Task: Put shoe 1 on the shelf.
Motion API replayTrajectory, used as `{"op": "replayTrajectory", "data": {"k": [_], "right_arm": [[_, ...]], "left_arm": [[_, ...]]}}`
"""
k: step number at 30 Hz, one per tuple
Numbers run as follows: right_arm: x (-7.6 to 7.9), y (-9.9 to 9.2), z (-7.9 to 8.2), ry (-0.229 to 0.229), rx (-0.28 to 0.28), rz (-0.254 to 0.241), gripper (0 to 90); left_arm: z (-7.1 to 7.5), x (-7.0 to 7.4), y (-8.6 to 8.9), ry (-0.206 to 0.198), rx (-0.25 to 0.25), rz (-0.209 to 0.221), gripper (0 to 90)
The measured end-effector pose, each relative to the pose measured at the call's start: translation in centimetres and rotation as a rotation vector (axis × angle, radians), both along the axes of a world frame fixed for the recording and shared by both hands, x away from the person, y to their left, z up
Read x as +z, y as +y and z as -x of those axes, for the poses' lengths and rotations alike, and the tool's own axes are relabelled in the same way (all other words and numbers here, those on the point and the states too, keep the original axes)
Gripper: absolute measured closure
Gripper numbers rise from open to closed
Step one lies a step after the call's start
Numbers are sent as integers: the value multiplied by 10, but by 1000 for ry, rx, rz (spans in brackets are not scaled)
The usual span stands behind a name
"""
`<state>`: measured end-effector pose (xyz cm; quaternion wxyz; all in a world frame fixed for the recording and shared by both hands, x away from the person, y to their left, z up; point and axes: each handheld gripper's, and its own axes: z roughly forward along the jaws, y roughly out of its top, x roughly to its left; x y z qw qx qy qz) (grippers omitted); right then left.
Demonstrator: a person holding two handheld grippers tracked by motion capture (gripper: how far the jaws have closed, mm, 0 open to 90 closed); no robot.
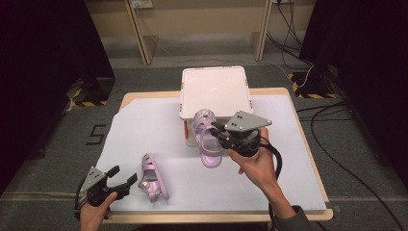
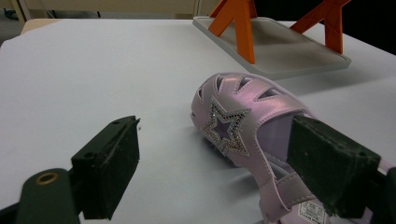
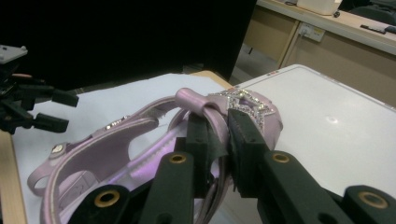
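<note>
Right gripper (image 1: 217,131) clenched on side strap of shiny lilac kid's sandal w/ rhinestone star (image 1: 206,139), held by the lidded white plastic box (image 1: 215,90). Left gripper (image 1: 122,175) released, jaws wide, just beside 2nd matching lilac sandal (image 1: 153,177) lying on white table sheet (image 1: 144,130).

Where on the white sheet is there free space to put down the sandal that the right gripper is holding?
The left part of the sheet, between the box and the lying sandal, is bare. So is the right strip beyond the right gripper. It is crowded in front of the box, around the held sandal, and at the near left by the left gripper.
</note>
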<state>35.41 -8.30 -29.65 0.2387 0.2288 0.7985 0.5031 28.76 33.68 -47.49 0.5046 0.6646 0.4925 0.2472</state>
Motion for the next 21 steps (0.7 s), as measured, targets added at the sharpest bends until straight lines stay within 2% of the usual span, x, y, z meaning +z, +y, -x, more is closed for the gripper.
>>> {"op": "replayTrajectory", "data": {"k": [5,7,16,18,21], "right_arm": [[6,5,-13,-5,-10,0,802],[8,8,-23,-12,-22,6,802],[11,18,-55,-33,-65,17,803],[10,19,-58,-37,-64,18,803],[8,23,-72,-36,-84,22,803]], "left_arm": [[0,0,0,-1,-1,-2,165],[0,0,0,1,0,-1,165],[0,0,0,0,-2,0,165],[0,1,0,-1,-2,1,165],[1,1,0,-4,-3,-1,165]]}}
